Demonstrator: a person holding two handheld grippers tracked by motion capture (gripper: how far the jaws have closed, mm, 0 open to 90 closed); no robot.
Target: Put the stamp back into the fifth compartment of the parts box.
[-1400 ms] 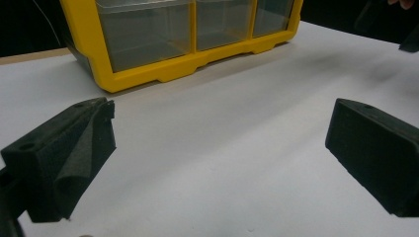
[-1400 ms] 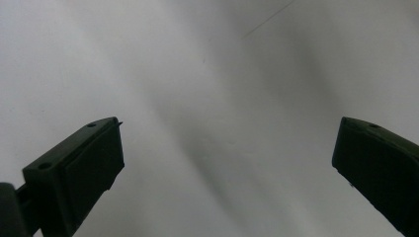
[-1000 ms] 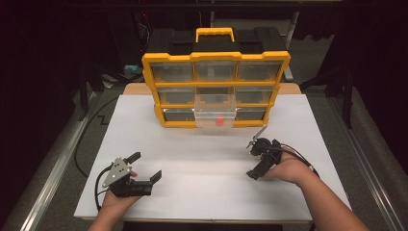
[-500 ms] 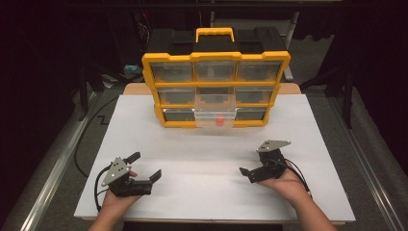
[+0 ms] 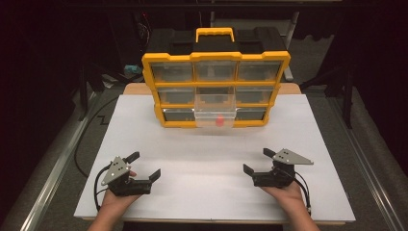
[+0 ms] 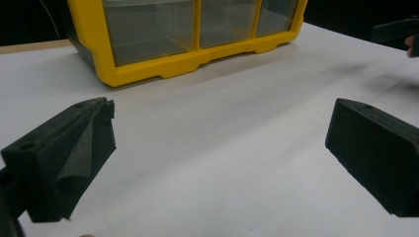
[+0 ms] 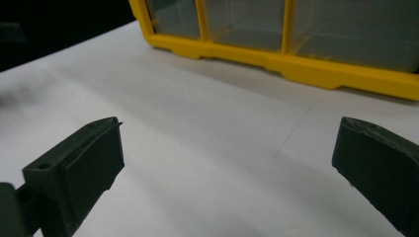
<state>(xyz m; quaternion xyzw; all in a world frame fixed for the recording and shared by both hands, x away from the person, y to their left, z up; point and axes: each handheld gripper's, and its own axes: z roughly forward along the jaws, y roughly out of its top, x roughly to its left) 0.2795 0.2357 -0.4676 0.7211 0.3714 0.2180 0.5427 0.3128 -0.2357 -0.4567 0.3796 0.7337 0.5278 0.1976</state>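
A yellow-framed plastic organiser cabinet [image 5: 216,89] with clear drawers and a carrying handle stands upright at the far middle of the white surface [image 5: 211,159]. Its clear bottom-middle drawer [image 5: 215,115] is pulled part-way out toward the person, and a small red object [image 5: 219,121], too small to identify, lies inside it near the front wall. The left tongs [image 5: 144,165] rest low over the near left part of the surface with the black jaws spread wide and nothing between them; the left gripper view shows only bare white between the two pads, with the cabinet's yellow base [image 6: 197,61] beyond. The right tongs [image 5: 257,161] sit at the near right, likewise gaping and empty, pointed toward the middle of the surface. Judging from this layout, the placing of the red object in the drawer looks done, and what seems to remain is pushing the drawer shut, unless the work simply ends with both hands parked. Compared with a second ago, the right tongs have drawn back from a spot closer to the cabinet and come down nearer the person's edge, turning to a flatter pose; the left tongs, the cabinet, the drawer and the red object lie just as they did.
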